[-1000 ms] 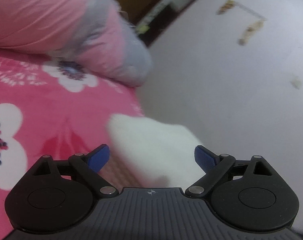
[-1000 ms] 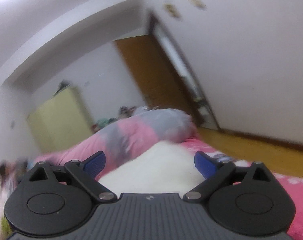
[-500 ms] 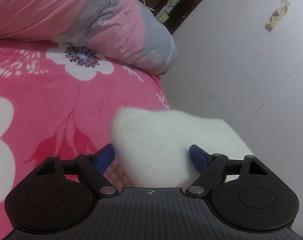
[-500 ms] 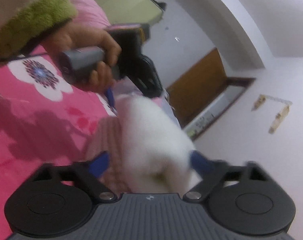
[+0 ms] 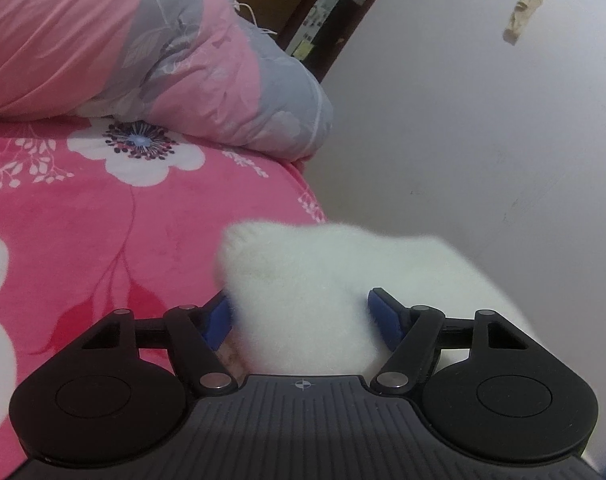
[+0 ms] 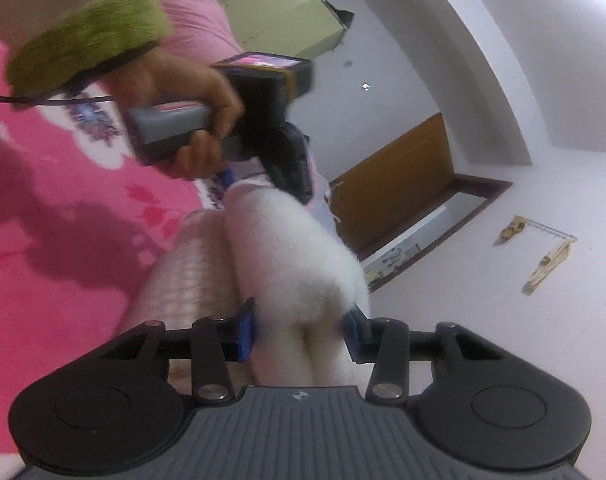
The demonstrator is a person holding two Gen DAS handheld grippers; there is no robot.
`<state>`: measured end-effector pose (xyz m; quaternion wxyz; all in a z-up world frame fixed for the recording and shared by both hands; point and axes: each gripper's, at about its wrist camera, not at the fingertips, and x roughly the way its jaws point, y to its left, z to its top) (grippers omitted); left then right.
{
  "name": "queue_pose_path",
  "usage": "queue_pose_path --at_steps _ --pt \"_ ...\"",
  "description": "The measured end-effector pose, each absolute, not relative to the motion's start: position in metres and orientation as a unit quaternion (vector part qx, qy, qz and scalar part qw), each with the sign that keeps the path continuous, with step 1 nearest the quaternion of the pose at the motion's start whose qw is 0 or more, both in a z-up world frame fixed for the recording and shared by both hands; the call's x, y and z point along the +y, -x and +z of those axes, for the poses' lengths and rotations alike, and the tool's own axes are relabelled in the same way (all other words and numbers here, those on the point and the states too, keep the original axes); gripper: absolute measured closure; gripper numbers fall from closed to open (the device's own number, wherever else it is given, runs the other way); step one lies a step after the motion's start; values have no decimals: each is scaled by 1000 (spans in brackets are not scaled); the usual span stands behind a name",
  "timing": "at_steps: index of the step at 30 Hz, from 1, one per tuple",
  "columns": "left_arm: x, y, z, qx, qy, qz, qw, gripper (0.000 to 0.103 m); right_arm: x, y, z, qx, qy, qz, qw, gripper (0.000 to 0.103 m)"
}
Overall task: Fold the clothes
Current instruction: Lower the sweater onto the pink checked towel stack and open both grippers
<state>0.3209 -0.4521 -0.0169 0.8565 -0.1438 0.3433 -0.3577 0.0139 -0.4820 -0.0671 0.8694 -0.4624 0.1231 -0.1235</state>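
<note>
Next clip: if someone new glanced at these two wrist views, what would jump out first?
Probably the fluffy white garment, bunched between the blue fingers of the left gripper and also pinched by the right gripper, held up over the hot-pink floral bedspread. Next, in the right wrist view, the person's left hand in a green fuzzy cuff gripping the other tool at upper left. A pink-and-grey quilt is heaped behind.

You have a bed under a pink floral blanket (image 5: pixel 83 216), with a rolled pink-and-grey quilt (image 5: pixel 175 52) lying along its far end. Past it a brown wooden door (image 6: pixel 399 184) stands in the white wall (image 5: pixel 463 120). A yellow-green wardrobe (image 6: pixel 279 12) stands further back.
</note>
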Motion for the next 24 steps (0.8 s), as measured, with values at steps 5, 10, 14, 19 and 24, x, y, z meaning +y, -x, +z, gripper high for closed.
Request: queue_pose_path --at_steps 5,10,14,19,24 --pt "-437 -318 -16 340 138 -367 855 24 -471 -3 -85 114 460 -144 869 52" --pt "-414 -299 4 279 122 -360 882 21 -464 30 -83 99 421 -146 890 46" --pt "-419 -273 24 218 71 -380 896 20 -475 55 -51 55 331 -164 928 47" --pt "-461 -237 30 192 -29 -436 879 19 -529 42 12 -13 113 -180 977 48" --pt "-492 -221 14 181 -84 -448 871 17 -586 -6 5 37 -59 -206 976 53"
